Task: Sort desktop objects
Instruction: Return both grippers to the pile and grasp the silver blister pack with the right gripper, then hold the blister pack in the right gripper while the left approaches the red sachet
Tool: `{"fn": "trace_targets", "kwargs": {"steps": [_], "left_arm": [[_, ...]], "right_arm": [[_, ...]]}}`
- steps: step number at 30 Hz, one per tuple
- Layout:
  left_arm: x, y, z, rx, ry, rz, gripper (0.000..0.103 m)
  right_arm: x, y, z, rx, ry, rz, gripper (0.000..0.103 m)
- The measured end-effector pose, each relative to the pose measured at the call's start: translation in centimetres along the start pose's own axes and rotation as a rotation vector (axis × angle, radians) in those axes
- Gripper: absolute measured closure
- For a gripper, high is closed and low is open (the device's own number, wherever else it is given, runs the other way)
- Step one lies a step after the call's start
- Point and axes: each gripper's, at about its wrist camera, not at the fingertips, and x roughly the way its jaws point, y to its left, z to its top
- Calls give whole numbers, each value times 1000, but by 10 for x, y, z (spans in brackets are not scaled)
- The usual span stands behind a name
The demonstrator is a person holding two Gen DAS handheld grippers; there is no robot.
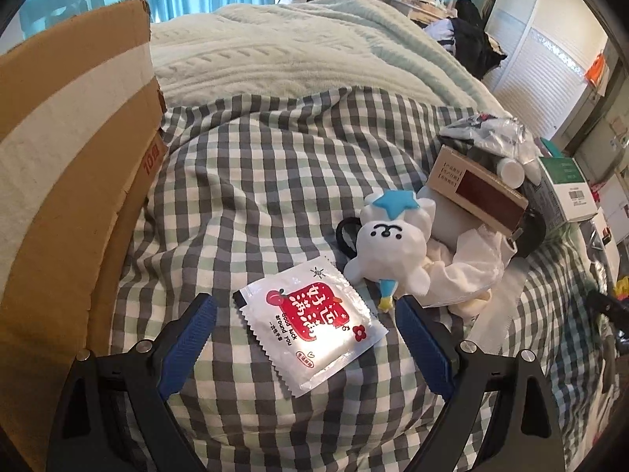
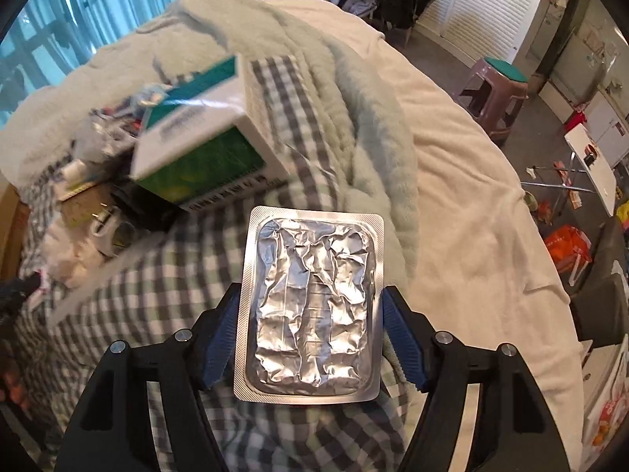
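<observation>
The left gripper (image 1: 306, 310) hangs low with its jaws spread wide; the right gripper (image 2: 310, 314) is clamped on a foil pack (image 2: 310, 306).

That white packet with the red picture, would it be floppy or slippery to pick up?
The packet lies flat and thin on the checked cloth, so probably light and bendy. Its glossy glare suggests a slippery film.

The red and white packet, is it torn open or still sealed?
Sealed, it looks: the packet lies flat on the checked cloth, zigzag edges whole, puffed.
</observation>
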Motion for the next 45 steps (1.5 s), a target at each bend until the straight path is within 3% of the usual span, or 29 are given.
{"fn": "trace_targets", "kwargs": {"steps": [4,10,16,22,24,27,31,36,45], "left_arm": [[11,-6,-2,53,14,25,7],[19,-13,-6,142,5,44,7],[14,-11,-5,158,18,27,25],[6,-12,-7,157,25,-20,53],[3,-8,-6,144,23,-20,71],[2,4,-5,110,36,-24,85],[1,13,-5,59,56,-55,88],[-10,8,-9,92,39,-67,99],[-30,6,-8,103,24,-114,103]], "right_arm": [[-4,16,0,-29,-1,58,35],[-14,43,1,-125,-28,74,35],[-17,51,-3,-135,-21,109,35],[-26,56,-5,-141,-29,118,35],[-29,57,-5,-142,-36,119,35],[-33,60,-7,-145,-38,124,35],[-37,65,-8,-156,-41,135,35],[-44,71,-10,-168,-52,144,35],[-57,78,-12,-184,-76,168,35]]}}
